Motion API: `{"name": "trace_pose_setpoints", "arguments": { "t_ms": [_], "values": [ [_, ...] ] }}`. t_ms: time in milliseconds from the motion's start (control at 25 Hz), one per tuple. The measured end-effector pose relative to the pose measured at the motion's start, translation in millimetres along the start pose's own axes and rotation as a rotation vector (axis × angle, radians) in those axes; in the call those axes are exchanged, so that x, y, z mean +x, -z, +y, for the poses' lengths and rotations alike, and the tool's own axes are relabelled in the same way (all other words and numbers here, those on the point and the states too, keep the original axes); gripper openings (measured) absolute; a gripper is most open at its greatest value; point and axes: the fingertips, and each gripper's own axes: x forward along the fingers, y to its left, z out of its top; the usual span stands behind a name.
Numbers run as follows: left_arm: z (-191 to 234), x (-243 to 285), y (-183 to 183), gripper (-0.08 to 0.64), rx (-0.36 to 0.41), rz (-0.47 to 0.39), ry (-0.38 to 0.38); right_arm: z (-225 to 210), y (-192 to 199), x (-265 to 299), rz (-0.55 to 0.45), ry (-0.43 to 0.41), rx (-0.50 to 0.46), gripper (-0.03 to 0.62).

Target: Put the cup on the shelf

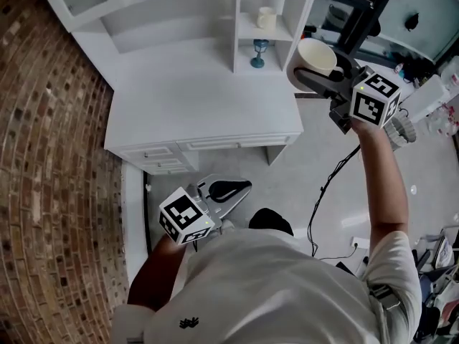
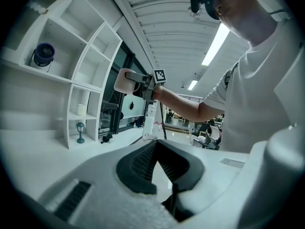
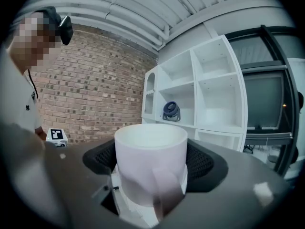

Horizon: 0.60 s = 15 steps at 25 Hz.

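Two large masses filled the head view: a brick wall [image 1: 50, 156] on the left and, against it, a white desk with a shelf unit [image 1: 201, 92] on top. Off the unit's right end, the right gripper [image 1: 326, 77] was raised over the floor, its jaws clamped on either side of a white cup [image 3: 150, 161], which sat upright with its handle toward that gripper's camera. The left gripper [image 2: 155, 163] hung low near the person's body, jaws meeting at the tips with nothing between them. A narrow right-hand compartment held a small pale cup [image 1: 266, 18], with a blue lantern figurine [image 1: 259, 52] in the compartment below.
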Motion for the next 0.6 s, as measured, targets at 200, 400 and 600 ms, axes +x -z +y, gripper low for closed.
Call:
{"name": "trace_pose_setpoints", "arguments": {
  "t_ms": [200,400,600],
  "values": [
    [29,7,-8,0.003,0.008,-0.001,0.005,-38,-24,26,0.001,0.0,-0.044,0.431],
    [69,21,-25,0.003,0.001,-0.023,-0.015,-83,-41,57,-0.001,-0.019,-0.067,0.432],
    [105,51,-48,0.003,0.017,-0.033,-0.032,-132,-59,84,-0.003,-0.051,-0.099,0.431]
  ]
}}
